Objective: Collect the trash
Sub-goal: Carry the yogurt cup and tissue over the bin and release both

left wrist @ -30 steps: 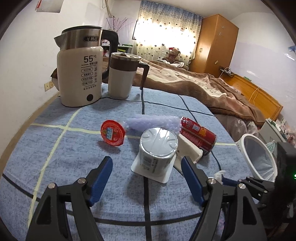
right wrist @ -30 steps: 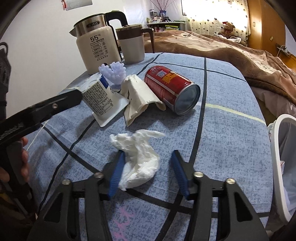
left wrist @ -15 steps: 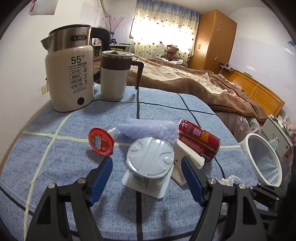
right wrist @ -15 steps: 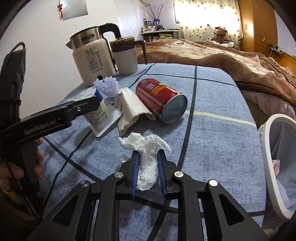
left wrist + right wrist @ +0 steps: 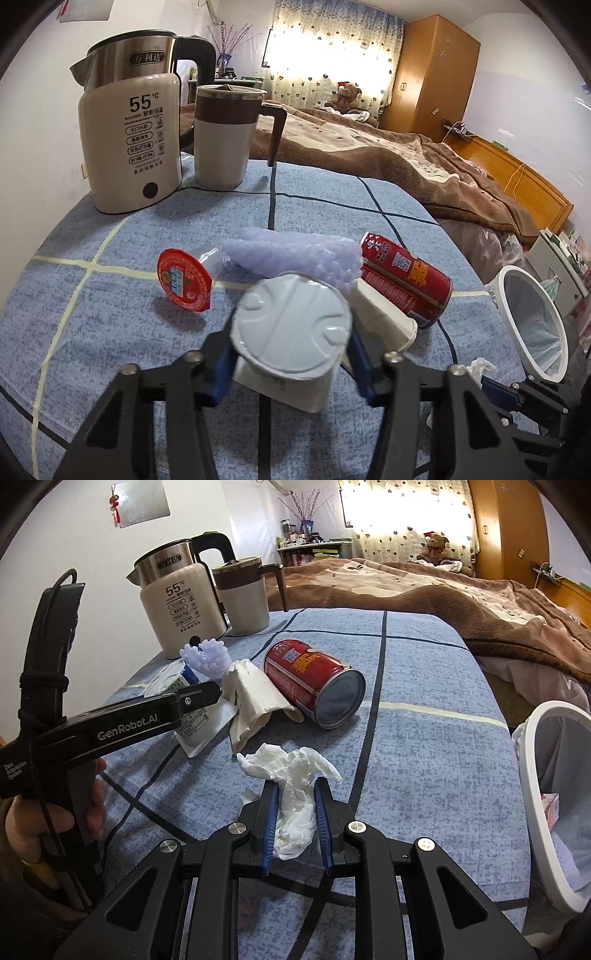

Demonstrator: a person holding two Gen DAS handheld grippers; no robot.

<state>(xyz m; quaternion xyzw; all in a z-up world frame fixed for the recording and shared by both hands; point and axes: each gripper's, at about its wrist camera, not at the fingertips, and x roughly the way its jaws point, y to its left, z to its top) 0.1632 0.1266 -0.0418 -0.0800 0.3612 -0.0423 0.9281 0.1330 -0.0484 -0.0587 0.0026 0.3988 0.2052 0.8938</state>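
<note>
My left gripper (image 5: 291, 365) is shut on a white yogurt cup (image 5: 291, 328) with a foil lid, which sits between its blue pads. My right gripper (image 5: 294, 821) is shut on a crumpled white tissue (image 5: 295, 775), held just above the blue tablecloth. A red can (image 5: 314, 681) lies on its side, also in the left wrist view (image 5: 404, 278). Beside it lie a crushed paper cup (image 5: 253, 694), a lilac foam piece (image 5: 295, 254) and a red-lidded jelly cup (image 5: 184, 280). A white trash bin (image 5: 554, 797) stands off the table's right edge, also in the left wrist view (image 5: 532, 321).
A cream electric kettle (image 5: 133, 144) and a lidded mug (image 5: 229, 136) stand at the table's far left, with a black cord running across the cloth. A bed with a brown blanket (image 5: 388, 155) lies beyond the table. A wardrobe (image 5: 428, 66) stands at the back.
My left gripper has moved forward and closed on the yogurt cup. My right gripper, shut on the tissue half a second ago, has lifted it slightly.
</note>
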